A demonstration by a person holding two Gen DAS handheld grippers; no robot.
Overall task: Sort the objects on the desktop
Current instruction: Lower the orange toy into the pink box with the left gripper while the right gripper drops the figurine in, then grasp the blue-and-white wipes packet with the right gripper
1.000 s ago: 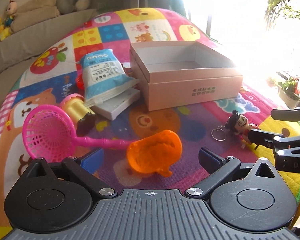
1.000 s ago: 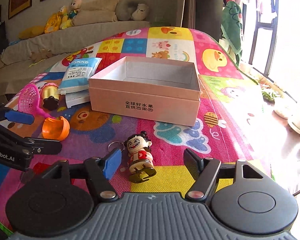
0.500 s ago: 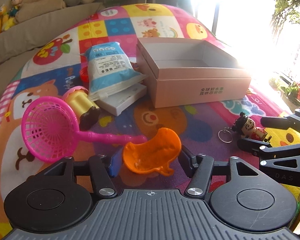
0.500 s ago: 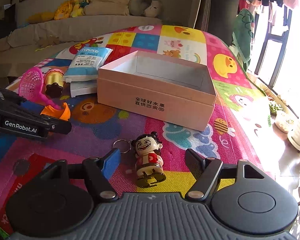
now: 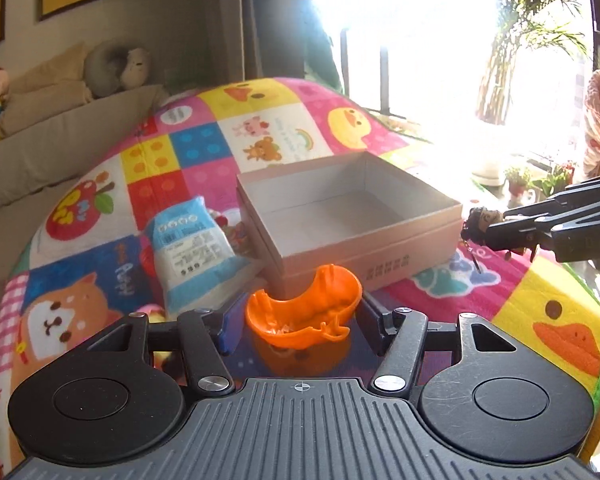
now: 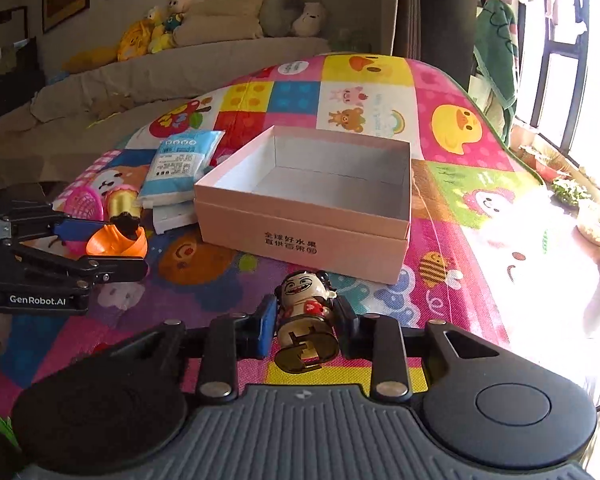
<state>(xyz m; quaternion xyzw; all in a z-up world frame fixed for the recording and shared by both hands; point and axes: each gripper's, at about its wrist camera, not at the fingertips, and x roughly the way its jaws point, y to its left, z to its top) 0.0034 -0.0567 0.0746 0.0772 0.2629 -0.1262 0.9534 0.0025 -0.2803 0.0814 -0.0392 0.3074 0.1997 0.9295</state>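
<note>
My left gripper (image 5: 296, 320) is shut on an orange toy scoop (image 5: 306, 308) and holds it lifted in front of the open pink cardboard box (image 5: 356, 220). My right gripper (image 6: 306, 328) is shut on a small figure keychain doll (image 6: 306, 308), raised above the mat near the box's (image 6: 300, 216) front right corner. In the left wrist view the right gripper (image 5: 496, 228) shows at the right with the doll (image 5: 478, 222) and its dangling key ring. In the right wrist view the left gripper (image 6: 116, 252) shows at the left with the scoop (image 6: 118, 242).
A blue-white packet (image 5: 192, 248) lies on a white flat box (image 6: 172, 218) left of the pink box. A pink toy net (image 6: 84, 206) and a yellow spool (image 6: 122, 204) lie further left. The colourful play mat (image 5: 560, 320) ends near the window side.
Both grippers closed on their objects and lifted them: the left took the orange scoop, the right took the doll. Both views have risen and tilted towards the box.
</note>
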